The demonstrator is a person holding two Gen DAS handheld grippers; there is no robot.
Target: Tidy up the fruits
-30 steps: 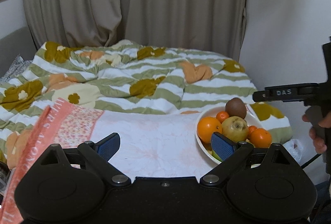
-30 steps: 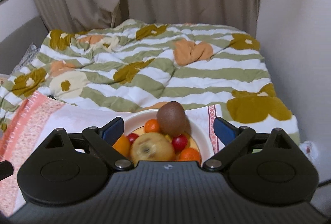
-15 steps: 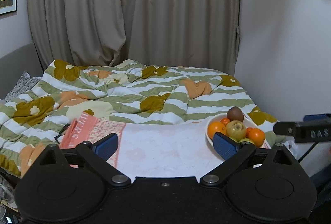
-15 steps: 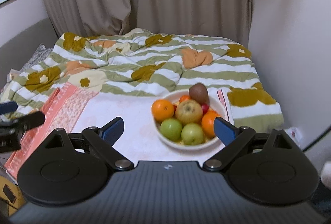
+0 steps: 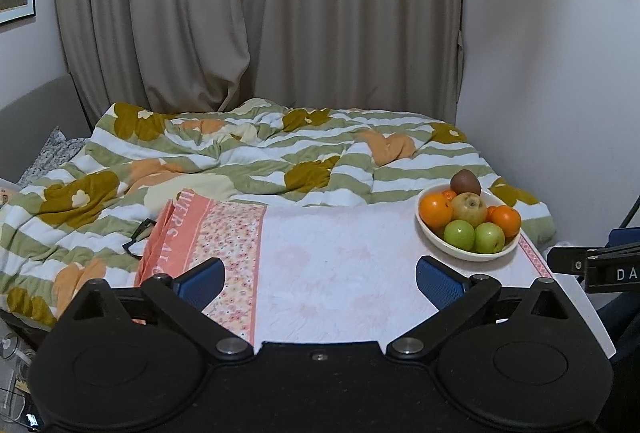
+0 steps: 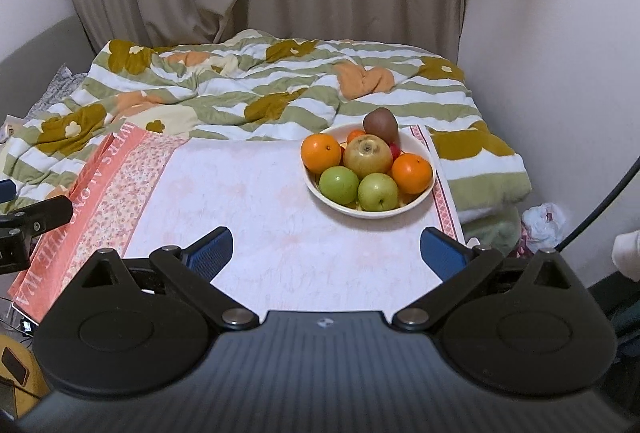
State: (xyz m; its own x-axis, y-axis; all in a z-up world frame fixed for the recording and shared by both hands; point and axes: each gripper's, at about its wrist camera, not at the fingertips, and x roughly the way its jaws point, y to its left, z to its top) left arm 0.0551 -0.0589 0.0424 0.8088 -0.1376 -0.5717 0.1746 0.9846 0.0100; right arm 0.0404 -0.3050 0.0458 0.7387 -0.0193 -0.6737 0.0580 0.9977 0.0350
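Both grippers farther back, jaws wide, empty; white bowl point(image 6: 416, 203) heaped with oranges, green apples, kiwi.

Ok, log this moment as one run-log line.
left gripper: jaws open, just widened, empty | right gripper: jaws open, empty | bowl: on cloth, full | fruit: untouched

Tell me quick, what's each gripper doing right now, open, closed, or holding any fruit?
Left gripper: open, jaws have just been opening, nothing between them.
Right gripper: open, empty; all the fruit sits in the bowl.
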